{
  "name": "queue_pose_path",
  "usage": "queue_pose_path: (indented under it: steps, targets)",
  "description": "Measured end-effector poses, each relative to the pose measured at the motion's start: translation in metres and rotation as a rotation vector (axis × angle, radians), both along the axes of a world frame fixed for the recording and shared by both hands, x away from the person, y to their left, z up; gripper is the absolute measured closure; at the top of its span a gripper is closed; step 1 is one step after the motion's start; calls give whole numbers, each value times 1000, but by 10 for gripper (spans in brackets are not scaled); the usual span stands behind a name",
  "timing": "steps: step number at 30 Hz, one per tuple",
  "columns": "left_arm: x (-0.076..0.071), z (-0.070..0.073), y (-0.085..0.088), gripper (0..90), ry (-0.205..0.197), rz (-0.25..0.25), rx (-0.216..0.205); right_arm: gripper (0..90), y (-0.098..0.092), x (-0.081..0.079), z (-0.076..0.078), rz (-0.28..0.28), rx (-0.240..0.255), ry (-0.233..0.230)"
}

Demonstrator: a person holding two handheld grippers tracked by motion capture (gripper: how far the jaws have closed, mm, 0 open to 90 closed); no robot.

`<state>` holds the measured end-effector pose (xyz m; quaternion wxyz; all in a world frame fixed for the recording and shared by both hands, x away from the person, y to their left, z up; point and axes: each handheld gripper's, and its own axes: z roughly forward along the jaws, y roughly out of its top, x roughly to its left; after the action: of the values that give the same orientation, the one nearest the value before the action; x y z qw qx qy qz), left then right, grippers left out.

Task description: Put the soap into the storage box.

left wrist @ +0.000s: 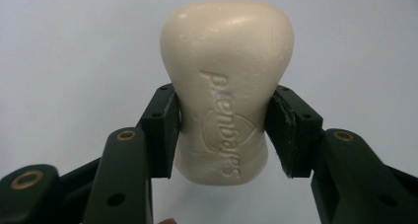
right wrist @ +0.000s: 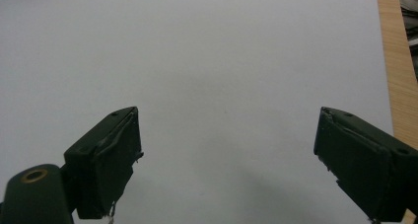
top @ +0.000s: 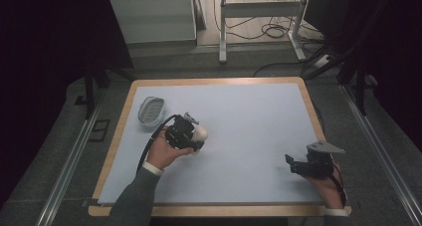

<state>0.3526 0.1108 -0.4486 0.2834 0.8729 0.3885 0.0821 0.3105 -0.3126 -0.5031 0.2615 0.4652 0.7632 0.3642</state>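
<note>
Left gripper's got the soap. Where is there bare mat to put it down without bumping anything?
The middle and far right of the mat are bare, between the soap and the right gripper. The near strip between the two hands is free too. It is crowded only at the far left, around the soap dish.

Table (top: 249,116) middle and far right bare, wide passage between both hands. Soap dish (top: 151,110) sits far left near the edge, just beyond left claw (top: 195,135) clamped on soap bar (top: 200,133). Right claw (top: 293,164) spread wide, nothing ahead of it.
</note>
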Motion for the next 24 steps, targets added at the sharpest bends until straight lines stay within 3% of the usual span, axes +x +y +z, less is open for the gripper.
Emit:
queue_pose_path:
  steps: [15, 24]
  targets:
    - [8, 4, 21, 499, -22, 49, -49, 104, -1, 0, 0, -3, 0, -1]
    - [17, 6, 39, 499, -29, 86, -48, 104, 0, 0, -1, -3, -2, 1]
